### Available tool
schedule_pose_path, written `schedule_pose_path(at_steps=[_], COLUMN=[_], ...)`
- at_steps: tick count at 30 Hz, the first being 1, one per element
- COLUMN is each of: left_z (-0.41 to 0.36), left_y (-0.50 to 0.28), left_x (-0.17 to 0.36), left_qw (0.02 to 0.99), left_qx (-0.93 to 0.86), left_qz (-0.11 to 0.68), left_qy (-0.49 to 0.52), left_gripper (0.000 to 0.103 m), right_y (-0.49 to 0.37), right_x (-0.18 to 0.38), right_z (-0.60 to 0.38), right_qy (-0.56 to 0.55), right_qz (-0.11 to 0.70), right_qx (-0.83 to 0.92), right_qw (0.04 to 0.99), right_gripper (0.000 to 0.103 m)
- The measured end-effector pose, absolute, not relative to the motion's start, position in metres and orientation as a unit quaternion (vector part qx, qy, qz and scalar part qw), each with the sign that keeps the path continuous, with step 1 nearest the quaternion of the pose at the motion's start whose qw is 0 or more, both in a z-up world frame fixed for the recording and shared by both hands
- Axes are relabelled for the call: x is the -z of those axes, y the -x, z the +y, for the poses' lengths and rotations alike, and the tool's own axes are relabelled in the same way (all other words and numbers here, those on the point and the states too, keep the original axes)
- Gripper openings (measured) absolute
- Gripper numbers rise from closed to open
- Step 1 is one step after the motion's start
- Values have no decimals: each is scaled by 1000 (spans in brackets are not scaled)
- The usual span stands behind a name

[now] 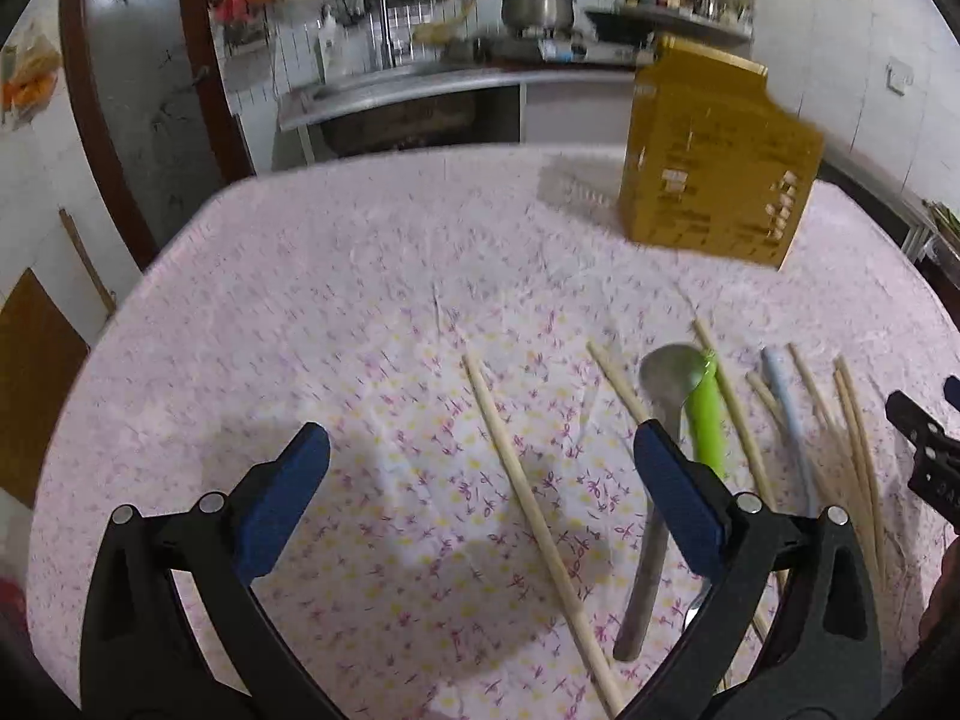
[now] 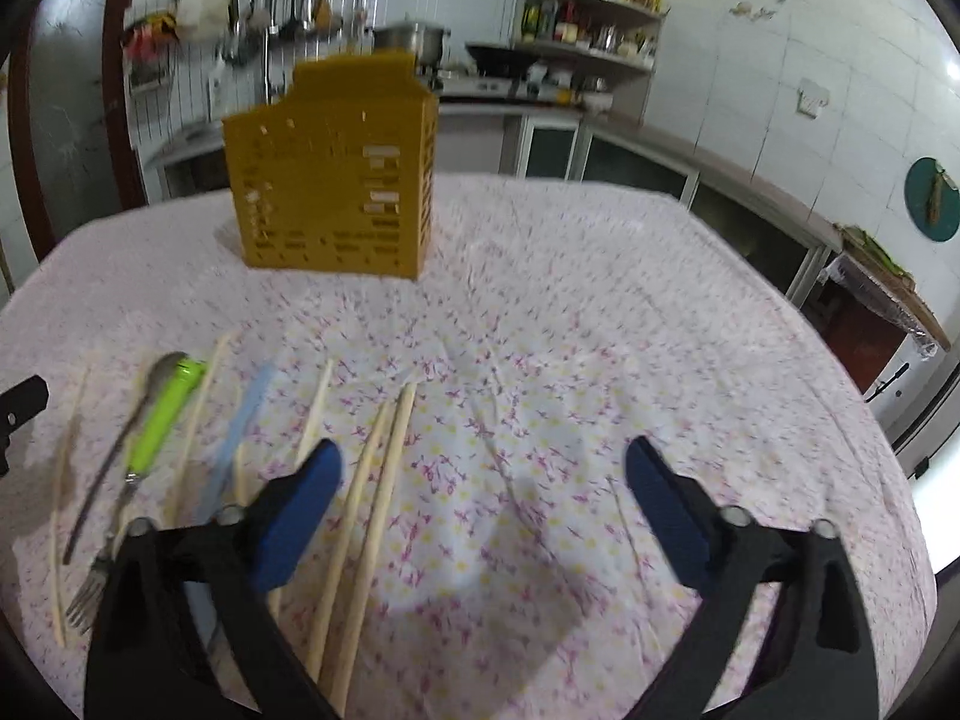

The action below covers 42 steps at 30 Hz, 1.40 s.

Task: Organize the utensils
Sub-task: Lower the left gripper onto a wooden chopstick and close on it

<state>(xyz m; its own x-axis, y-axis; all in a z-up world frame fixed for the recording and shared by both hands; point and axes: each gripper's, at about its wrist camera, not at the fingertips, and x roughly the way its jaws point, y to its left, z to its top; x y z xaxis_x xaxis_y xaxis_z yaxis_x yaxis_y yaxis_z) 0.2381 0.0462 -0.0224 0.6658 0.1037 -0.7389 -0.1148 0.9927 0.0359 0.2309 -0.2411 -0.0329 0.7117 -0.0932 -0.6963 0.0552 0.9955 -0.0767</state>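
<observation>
A yellow slotted utensil holder stands upright at the far side of the table. Several wooden chopsticks, a metal spoon, a green-handled fork and a pale blue utensil lie loose on the floral cloth. My left gripper is open and empty above one chopstick, with the spoon under its right finger. My right gripper is open and empty, with a chopstick pair beside its left finger.
The table wears a pink floral cloth. A kitchen counter with a pot and shelves runs behind it. The other gripper's black tip shows at the right edge of the left wrist view.
</observation>
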Motion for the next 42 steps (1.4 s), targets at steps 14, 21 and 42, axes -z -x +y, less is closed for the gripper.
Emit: schedule_pose_path(at_steps=[14,21,42], left_z=[55,49,16], left_y=[-244,-256,-298], left_x=[38,50,56], left_qw=[886,867,838], left_qx=[-52,-45,-41], left_qz=[456,493,544], left_qy=[57,56,5], left_gripper=[53,30,21], right_y=[-242,-247,-269], right_x=[55,55,54], right_z=[-232,-230,-232], right_qy=[-19,-24,-44], right_qz=[433,452,505], right_qx=[-17,-24,-44], right_qw=[901,891,861], right_gripper=[39,23,9])
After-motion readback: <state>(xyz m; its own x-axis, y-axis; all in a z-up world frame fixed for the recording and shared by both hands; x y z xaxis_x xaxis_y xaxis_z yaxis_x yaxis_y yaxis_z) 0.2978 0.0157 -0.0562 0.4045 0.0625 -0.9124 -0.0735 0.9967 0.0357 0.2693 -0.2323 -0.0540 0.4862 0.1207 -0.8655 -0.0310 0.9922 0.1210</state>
